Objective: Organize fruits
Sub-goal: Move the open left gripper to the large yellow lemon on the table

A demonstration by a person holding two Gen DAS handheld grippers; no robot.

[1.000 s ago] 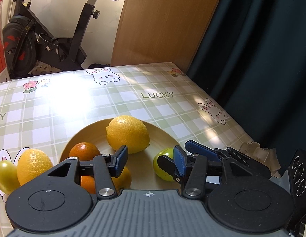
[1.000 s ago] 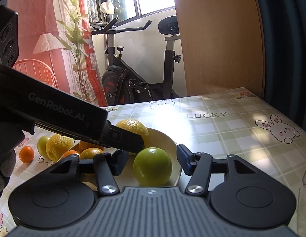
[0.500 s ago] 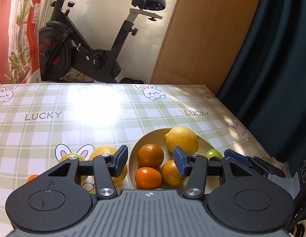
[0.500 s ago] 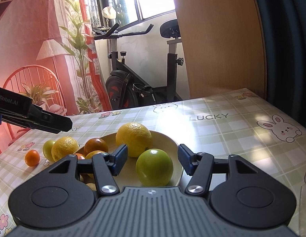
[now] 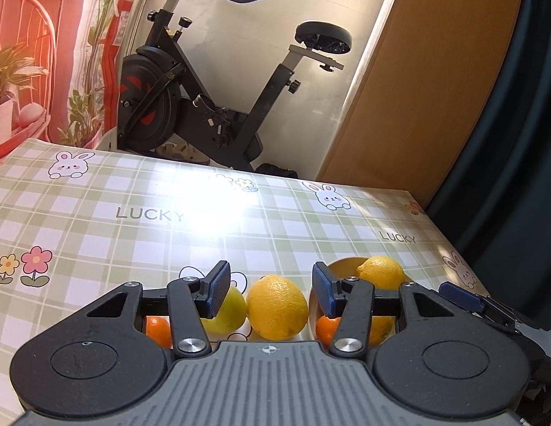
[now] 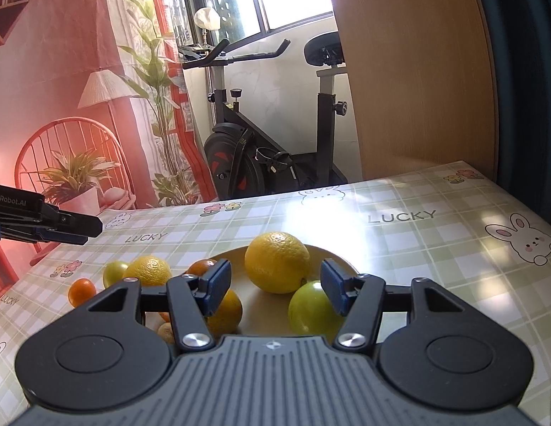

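Yellow-green checked cloth covers the table (image 6: 435, 248). A plate (image 6: 332, 254) holds a big lemon (image 6: 277, 262), a green fruit (image 6: 311, 307) near right, and oranges (image 6: 223, 310) at left. Off the plate to the left lie a lemon (image 5: 277, 307), a pale green fruit (image 5: 227, 310) and a small orange (image 6: 82, 291). Left gripper (image 5: 270, 293) and right gripper (image 6: 273, 291) both stand apart, empty.

"LUCKY" on tablecloth (image 5: 151, 215); seemingly "GenRobot.AI" on left hand-held gripper (image 6: 94, 228).
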